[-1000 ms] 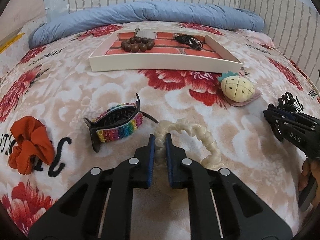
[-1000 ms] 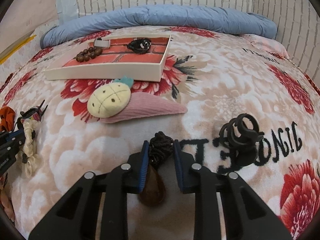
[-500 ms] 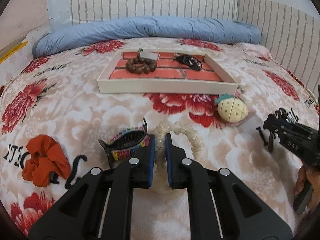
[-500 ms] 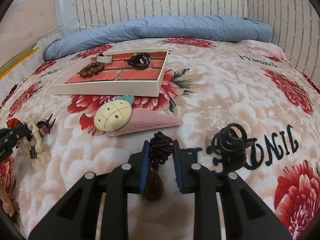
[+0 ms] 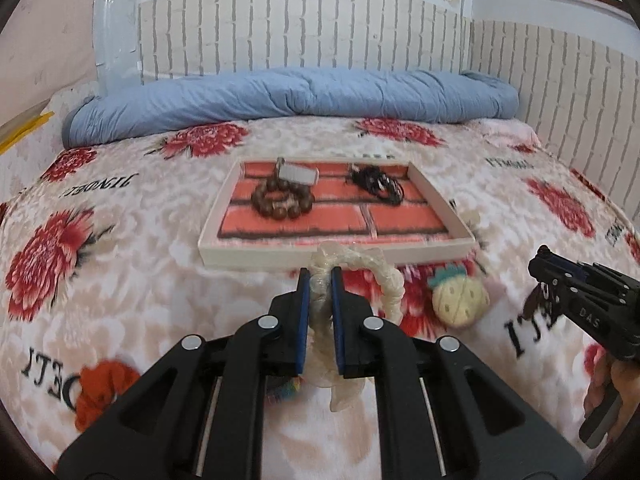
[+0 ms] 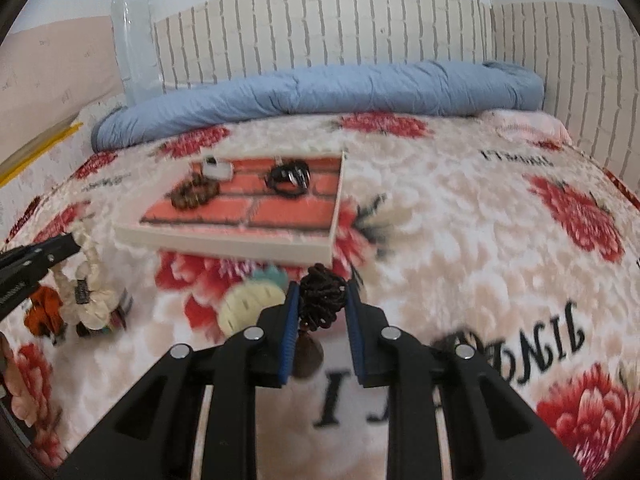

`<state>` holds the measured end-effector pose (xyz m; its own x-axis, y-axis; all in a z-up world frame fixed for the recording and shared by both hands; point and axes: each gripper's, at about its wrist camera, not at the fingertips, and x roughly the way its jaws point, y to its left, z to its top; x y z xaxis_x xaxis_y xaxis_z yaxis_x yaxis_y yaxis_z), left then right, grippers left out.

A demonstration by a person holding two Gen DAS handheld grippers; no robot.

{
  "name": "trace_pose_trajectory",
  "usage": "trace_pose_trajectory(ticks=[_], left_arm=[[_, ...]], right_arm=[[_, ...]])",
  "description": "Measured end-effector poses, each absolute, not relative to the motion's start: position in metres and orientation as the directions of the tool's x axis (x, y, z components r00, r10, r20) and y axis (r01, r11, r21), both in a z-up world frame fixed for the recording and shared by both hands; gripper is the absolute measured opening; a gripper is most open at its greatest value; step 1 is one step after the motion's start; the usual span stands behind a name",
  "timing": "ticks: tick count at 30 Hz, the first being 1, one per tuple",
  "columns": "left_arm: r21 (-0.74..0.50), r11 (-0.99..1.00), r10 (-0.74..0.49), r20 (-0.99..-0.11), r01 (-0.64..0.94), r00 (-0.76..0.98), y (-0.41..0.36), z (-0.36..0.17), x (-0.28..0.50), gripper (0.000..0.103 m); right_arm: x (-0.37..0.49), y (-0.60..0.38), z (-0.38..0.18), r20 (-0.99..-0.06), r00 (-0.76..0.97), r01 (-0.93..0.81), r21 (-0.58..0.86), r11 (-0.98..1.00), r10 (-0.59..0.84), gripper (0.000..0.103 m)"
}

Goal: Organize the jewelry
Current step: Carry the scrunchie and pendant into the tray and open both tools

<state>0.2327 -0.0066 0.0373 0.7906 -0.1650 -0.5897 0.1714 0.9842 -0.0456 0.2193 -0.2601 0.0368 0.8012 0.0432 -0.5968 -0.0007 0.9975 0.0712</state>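
Cream braided scrunchie (image 5: 362,268) pinched in left tool (image 5: 319,280), jaws nearly closed on its band; loop hangs clear of the bed, just short of the tray's (image 5: 336,254) near wall. Dark brown coiled hair tie (image 6: 322,304) clamped in right tool (image 6: 321,308), jaws narrowed onto it, a brown teardrop pendant (image 6: 307,354) dangling below. Both pieces are held high, probably so they clear the tray rim on the way in.

Tray: shallow, white-walled, brick-print floor, sitting mid-bed, far of both tools. Inside, three items: one brown bead bracelet (image 5: 282,202), one silver clip (image 5: 298,174), one black tangle of hair ties (image 5: 376,182). The near half of its floor is bare, a likely drop spot.

Loose on the floral blanket (image 5: 120,280): one pineapple plush clip (image 5: 456,300) right of the left tool, one orange scrunchie (image 5: 102,390) near left, one rainbow claw clip (image 5: 282,392) mostly hidden under the left tool. Blue rolled quilt (image 5: 288,100) along the far edge.
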Motion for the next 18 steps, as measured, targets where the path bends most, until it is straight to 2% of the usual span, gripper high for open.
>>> trace_pose_trajectory(ticks=[8,18], left_arm=[[-0.021,0.991,-0.120,-0.599,0.134,0.792,0.003,0.057,0.302,0.009],[0.042,0.994,-0.042,-0.703,0.101,0.710,0.007,0.029,0.402,0.010]], right_arm=[[0.282,-0.237,0.068,-0.574,0.817,-0.020,0.067,0.998,0.055,0.023],[0.379,-0.223,0.051,-0.660,0.751,-0.008,0.024,1.000,0.022,0.023]])
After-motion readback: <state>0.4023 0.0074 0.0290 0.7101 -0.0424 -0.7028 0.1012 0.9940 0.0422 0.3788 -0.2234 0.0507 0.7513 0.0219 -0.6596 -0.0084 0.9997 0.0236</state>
